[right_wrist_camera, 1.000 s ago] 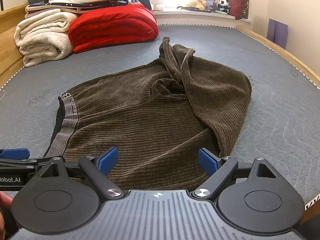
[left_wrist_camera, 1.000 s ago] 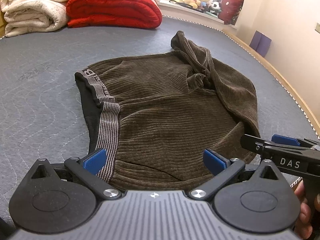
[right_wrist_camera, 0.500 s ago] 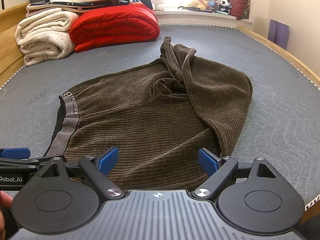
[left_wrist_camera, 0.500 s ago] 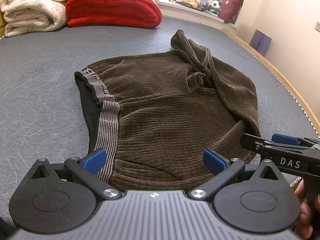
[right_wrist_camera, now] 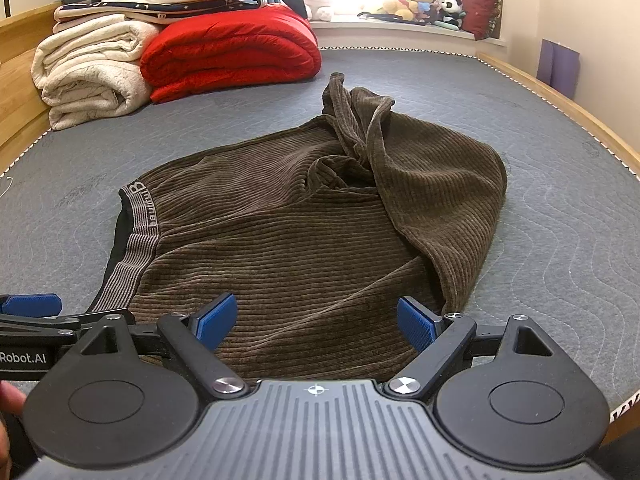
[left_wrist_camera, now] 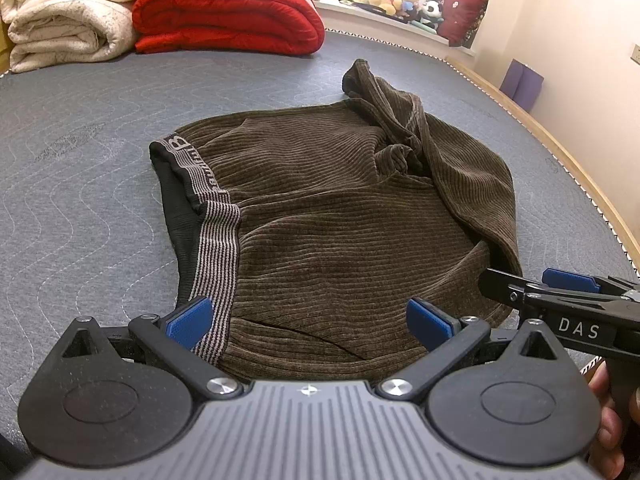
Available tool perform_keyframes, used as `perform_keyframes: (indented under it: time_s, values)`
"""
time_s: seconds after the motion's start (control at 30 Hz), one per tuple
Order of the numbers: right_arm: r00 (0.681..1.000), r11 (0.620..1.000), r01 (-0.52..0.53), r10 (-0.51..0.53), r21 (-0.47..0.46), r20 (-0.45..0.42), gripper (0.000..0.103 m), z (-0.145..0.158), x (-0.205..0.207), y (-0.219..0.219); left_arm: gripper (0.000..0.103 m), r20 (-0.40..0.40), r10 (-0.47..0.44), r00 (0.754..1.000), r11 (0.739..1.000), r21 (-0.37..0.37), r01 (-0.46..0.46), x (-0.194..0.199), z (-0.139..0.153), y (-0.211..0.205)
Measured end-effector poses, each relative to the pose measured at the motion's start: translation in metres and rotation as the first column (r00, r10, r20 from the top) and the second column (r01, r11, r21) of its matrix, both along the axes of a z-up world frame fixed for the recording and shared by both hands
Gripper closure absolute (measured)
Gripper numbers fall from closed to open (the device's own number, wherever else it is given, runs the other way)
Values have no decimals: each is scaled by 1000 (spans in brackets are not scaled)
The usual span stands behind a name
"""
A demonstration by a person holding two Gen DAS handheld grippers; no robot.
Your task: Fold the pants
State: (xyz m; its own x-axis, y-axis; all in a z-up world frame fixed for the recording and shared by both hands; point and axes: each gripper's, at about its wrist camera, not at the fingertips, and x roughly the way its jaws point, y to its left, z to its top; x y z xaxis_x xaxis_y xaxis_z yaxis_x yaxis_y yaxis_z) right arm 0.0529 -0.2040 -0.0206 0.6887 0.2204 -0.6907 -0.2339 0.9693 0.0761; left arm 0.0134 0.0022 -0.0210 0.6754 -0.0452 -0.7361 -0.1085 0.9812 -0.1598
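Brown corduroy pants (left_wrist_camera: 340, 216) lie bunched on the grey mattress (left_wrist_camera: 80, 184), striped waistband (left_wrist_camera: 216, 240) to the left, legs folded back in a heap at the right. They also show in the right wrist view (right_wrist_camera: 312, 232). My left gripper (left_wrist_camera: 308, 322) is open and empty, just above the near edge by the waistband. My right gripper (right_wrist_camera: 316, 320) is open and empty over the near edge further right. Its fingers (left_wrist_camera: 568, 280) show at the right of the left wrist view.
A folded red duvet (right_wrist_camera: 232, 56) and rolled cream blankets (right_wrist_camera: 92, 68) lie at the far left of the mattress. A wooden bed rail (right_wrist_camera: 560, 100) runs along the right. Stuffed toys (right_wrist_camera: 420, 0) sit on the far sill.
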Motion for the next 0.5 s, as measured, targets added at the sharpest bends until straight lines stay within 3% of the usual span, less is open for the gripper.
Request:
perform_keyframes:
  time_s: [0.4,0.5]
  values:
    - [999,1000,6,-6,0,32,16,1,-2,0,0,1,1,1000,1000,-2,-1,-1,-1,2]
    - [998,1000,17,-16,-8,56,20,3,-3,1,0,37,20,999,1000,-15,-19,-3,6,1]
